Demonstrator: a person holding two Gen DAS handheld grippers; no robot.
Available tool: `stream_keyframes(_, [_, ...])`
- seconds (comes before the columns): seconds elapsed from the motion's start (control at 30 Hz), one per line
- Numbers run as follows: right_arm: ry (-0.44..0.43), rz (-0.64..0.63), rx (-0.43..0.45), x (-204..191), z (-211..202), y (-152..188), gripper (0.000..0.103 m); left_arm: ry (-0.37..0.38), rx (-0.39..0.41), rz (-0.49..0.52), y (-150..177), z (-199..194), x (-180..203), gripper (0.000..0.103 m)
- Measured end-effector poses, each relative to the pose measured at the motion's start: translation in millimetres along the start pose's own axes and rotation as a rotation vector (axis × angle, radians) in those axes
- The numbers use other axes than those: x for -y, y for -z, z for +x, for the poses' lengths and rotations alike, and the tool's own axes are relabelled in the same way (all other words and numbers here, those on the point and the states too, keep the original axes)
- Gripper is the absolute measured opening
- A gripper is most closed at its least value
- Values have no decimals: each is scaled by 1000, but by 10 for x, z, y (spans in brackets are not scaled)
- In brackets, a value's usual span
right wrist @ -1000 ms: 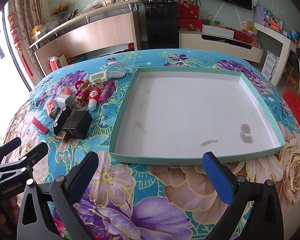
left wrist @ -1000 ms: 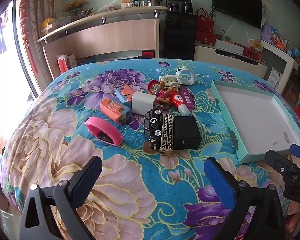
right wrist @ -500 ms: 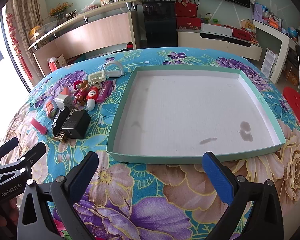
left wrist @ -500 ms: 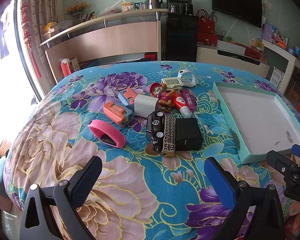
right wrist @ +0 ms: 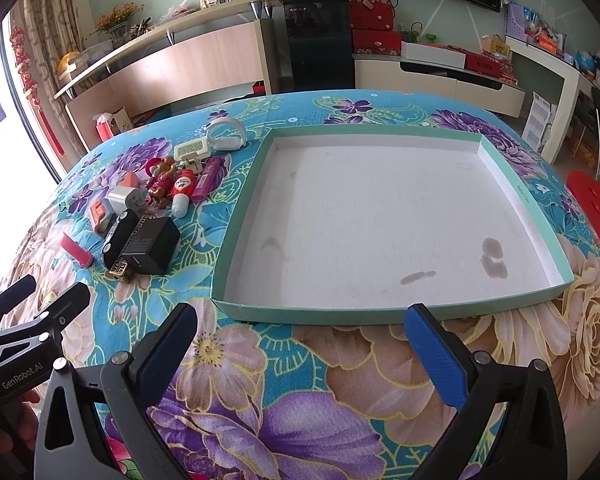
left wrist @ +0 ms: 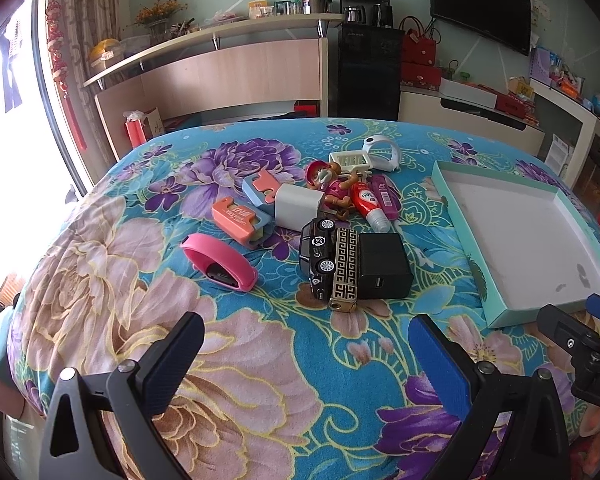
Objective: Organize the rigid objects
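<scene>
A pile of small objects lies on the flowered cloth: a pink band, a black toy car, a black charger block, a white cube, an orange clip and a red tube. To their right sits a wide teal tray with a white floor and nothing in it. My left gripper hangs open in front of the pile, touching nothing. The right gripper is open too, just before the tray's near wall.
A white watch band and a white soap dish lie at the back of the pile. Beyond the table stand a wooden shelf unit, a black cabinet and a low TV bench. A red stool is at the right.
Both views have shifted slightly; the pile and the tray look a little farther and lower in frame. Nothing on the cloth has moved and both grippers remain open.
</scene>
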State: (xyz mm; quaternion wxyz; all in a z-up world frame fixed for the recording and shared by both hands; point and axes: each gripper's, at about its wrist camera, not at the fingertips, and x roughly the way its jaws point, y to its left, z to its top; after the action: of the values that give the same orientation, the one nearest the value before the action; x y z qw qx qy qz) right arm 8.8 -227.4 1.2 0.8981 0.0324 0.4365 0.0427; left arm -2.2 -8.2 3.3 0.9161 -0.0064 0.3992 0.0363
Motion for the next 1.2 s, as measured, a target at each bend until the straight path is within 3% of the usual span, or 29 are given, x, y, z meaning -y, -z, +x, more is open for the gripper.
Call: stream_keyframes(1.2, [0,3,-10,6,13,22,103,-16,-5,12,8,14,21,103])
